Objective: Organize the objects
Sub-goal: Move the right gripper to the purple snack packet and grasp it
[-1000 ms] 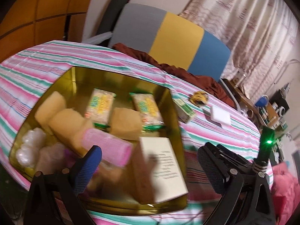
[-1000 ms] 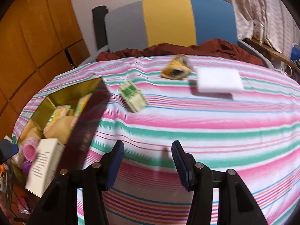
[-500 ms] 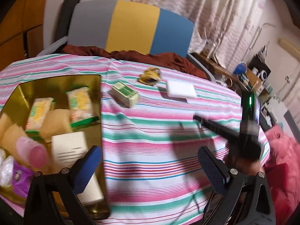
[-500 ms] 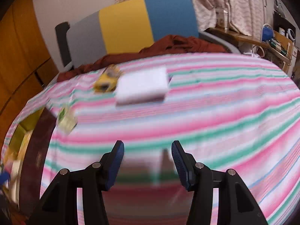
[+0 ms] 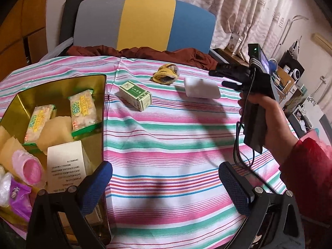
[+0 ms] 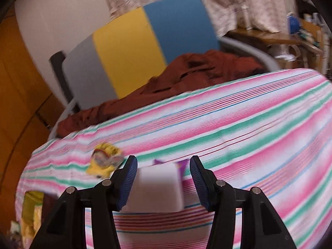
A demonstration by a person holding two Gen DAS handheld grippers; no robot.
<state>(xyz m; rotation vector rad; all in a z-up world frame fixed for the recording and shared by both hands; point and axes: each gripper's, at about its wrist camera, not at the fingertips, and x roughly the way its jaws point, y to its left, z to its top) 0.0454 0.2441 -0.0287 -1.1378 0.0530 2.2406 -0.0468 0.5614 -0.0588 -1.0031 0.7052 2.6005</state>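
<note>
Covering the bench (image 5: 170, 137) is a pink, green and white striped cloth, with a grey-yellow-blue chair back (image 5: 145, 20) and a rust-brown cloth (image 5: 145, 53) behind it, curtains (image 5: 249, 6) beyond; gold tin (image 5: 62, 87) at left holds snack packets and a white carton. Green box (image 5: 136, 95), yellow crumpled wrapper (image 5: 166, 74) and white block (image 5: 201, 88) lie apart on the cloth. Left hand-held gripper (image 5: 166, 186) jaws wide apart, nothing between. Right hand-held gripper (image 6: 164, 178) part open, white block (image 6: 159, 186) between the pads, gap on the right side, contact on the left unclear from blur. Versus a second ago: left view has swung off the tin toward mid-bench, right gripper has moved from bare cloth up to the white block
</note>
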